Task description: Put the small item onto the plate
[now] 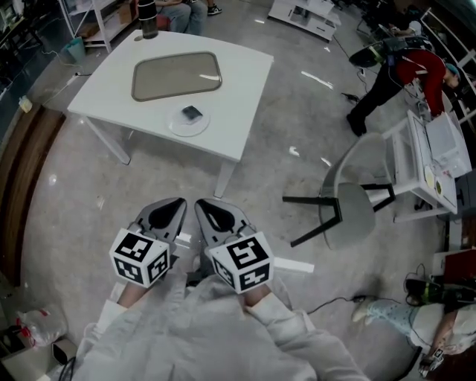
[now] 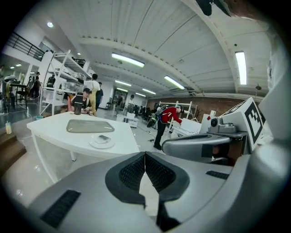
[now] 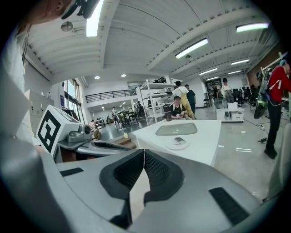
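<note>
While both grippers are held low and close to the person's body, neither has hold of anything. The left gripper (image 2: 145,157) has its ribbed pads (image 2: 132,173) pressed together at the tips, and the right gripper (image 3: 143,154), just beside it, is closed in the same way with nothing between its jaws. Bare floor (image 1: 89,193) lies directly ahead of both.

Well beyond that stands the white surface (image 1: 245,89), out of reach from here. On its near part, straight ahead of the left gripper and slightly left of the right one, sits the round plate (image 1: 178,128). The small item (image 1: 192,112) lies on it, so the task looks either finished or not under way.

Farther from the grippers a shallow grey tray (image 1: 177,74) sits empty, and a dark bottle (image 1: 148,18) stands at the far edge. A chair (image 1: 349,208) is off to the right gripper's side, apart from the surface.

The item is dark, flat and low. I judge it to be light and probably stiff, though its material is too small to make out. Because it lies flat, it would best be taken from above by two opposite edges, with the jaws opened only a little wider than the item. The plate looks smooth and shallow, so a sideways nudge could slide the item or shift the plate. A gentle, square pinch seems wiser than a hard squeeze.
</note>
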Motion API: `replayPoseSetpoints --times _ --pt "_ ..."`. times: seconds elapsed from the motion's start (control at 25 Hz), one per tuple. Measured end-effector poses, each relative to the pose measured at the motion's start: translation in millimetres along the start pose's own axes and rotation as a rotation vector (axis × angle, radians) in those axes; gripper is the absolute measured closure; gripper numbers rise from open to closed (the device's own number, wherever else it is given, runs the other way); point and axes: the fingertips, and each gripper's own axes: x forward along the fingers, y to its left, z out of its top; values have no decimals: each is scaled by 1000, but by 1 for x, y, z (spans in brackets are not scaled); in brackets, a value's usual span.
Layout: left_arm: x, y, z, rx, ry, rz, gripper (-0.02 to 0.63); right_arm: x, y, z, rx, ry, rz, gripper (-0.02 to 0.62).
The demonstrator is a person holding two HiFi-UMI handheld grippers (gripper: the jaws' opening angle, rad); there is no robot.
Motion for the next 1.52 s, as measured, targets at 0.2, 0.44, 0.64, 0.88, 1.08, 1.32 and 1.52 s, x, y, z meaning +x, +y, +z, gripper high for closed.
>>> replayPoseSetpoints --times 0.2,0.44,0.64,0.88,1.08,1.32,1.52 --pt "18 16 -8 -12 26 -8 595 24 -13 -4 -7 18 26 580" --pt "56 47 17 -19 31 -6 595 61 -45 21 -14 23 39 580" --pt "95 68 41 -9 45 -7 595 91 -84 38 -6 48 44 580" --pt "136 107 75 -22 25 32 595 129 -125 66 -12 49 68 580" --pt "166 131 105 -28 -2 65 595 156 -159 95 -31 41 86 580" --pt "200 159 128 -43 -16 90 595 187 -189 110 -48 67 120 580" --pt "223 173 134 -43 -17 109 595 207 -209 108 -50 84 147 580"
